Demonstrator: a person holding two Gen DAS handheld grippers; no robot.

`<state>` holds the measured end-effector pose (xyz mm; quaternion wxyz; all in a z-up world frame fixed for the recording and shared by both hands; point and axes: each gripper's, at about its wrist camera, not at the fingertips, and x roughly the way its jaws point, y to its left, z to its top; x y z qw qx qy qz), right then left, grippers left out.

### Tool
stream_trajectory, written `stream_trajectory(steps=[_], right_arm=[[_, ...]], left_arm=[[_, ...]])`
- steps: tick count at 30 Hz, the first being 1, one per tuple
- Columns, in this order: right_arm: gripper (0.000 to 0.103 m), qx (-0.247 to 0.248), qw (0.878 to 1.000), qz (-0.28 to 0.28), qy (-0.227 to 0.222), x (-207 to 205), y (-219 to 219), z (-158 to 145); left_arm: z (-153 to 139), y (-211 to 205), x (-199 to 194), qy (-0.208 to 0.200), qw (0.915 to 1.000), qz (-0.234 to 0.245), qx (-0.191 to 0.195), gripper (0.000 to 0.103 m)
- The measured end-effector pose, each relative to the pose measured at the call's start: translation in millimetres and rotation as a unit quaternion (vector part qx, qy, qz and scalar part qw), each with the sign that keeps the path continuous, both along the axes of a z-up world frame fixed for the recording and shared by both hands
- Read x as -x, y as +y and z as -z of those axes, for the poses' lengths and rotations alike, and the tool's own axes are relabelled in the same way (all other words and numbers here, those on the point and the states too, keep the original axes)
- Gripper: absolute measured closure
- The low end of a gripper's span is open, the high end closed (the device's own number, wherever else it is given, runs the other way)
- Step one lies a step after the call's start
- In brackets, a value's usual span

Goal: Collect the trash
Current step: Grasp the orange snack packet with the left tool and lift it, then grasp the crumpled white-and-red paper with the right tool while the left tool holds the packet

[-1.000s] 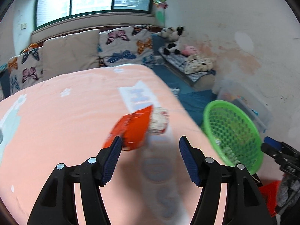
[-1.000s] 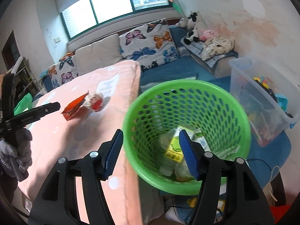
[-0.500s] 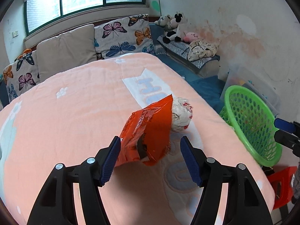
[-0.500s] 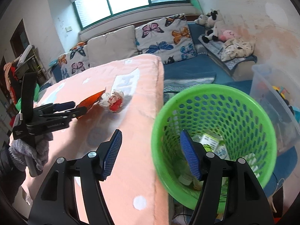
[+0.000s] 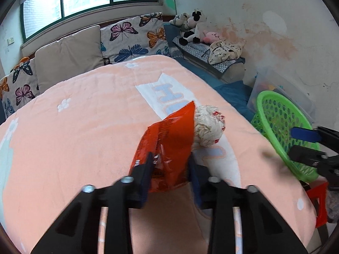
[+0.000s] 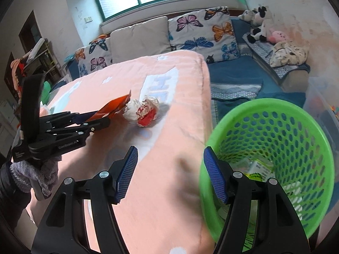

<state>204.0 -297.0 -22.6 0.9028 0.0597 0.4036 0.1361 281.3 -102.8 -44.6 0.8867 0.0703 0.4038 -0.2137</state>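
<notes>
Peach-pink fleece covers the bed (image 6: pixel 169 190), the largest thing in view and the landmark for the rest. Off its right-hand edge, just beside the mattress, stands the green basket (image 6: pixel 313 216), perforated plastic, with some packaging already lying at its bottom. On the bed, near that edge and over a white panel with blue letters, lie the two pieces of trash: an orange snack wrapper (image 5: pixel 171 148) and, touching its far side, a crumpled paper ball (image 5: pixel 208 128) marked with red.

The left gripper (image 5: pixel 170 170) is on the bed at the wrapper's near end; its jaws are closing, and the blue-padded fingers (image 5: pixel 146 169) already press the foil from both sides. The right gripper (image 6: pixel 170 173) hangs over the bed's edge beside the basket with its fingers spread wide and nothing between them.

The step in hand looks like the pick-up of the wrapper. Next, the left gripper would need to lift it clear of the fleece and carry it across the edge to above the basket before letting go. The paper ball would then remain, and the empty right gripper seems well placed to reach it.
</notes>
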Motion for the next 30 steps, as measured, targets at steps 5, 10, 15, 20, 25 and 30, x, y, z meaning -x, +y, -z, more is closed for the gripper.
stream_trajectory(steps=[5, 10, 15, 20, 25, 30], right_arm=[[0.038, -0.007, 1.0, -0.017, 0.004, -17, 12, 4], [0.038, -0.022, 0.999, -0.037, 0.01, -38, 26, 7], [0.038, -0.018, 0.998, -0.059, 0.014, -59, 48, 13], [0.038, -0.013, 0.998, -0.061, 0.024, -80, 64, 24], [0.048, -0.024, 0.998, -0.045, 0.038, -95, 65, 36], [0.052, -0.03, 0.998, -0.043, 0.03, -89, 63, 34]], left_arm=[[-15, 12, 6, -0.007, 0.9998, -0.01, 0.017, 0.083], [-24, 31, 11, 0.0, 0.9988, -0.027, 0.041, 0.087], [-31, 48, 17, 0.004, 0.9977, -0.036, 0.058, 0.089], [-33, 59, 20, 0.007, 0.9967, -0.043, 0.069, 0.089], [-31, 64, 25, 0.011, 0.9962, -0.043, 0.075, 0.089], [-30, 64, 28, 0.015, 0.9959, -0.042, 0.079, 0.089]])
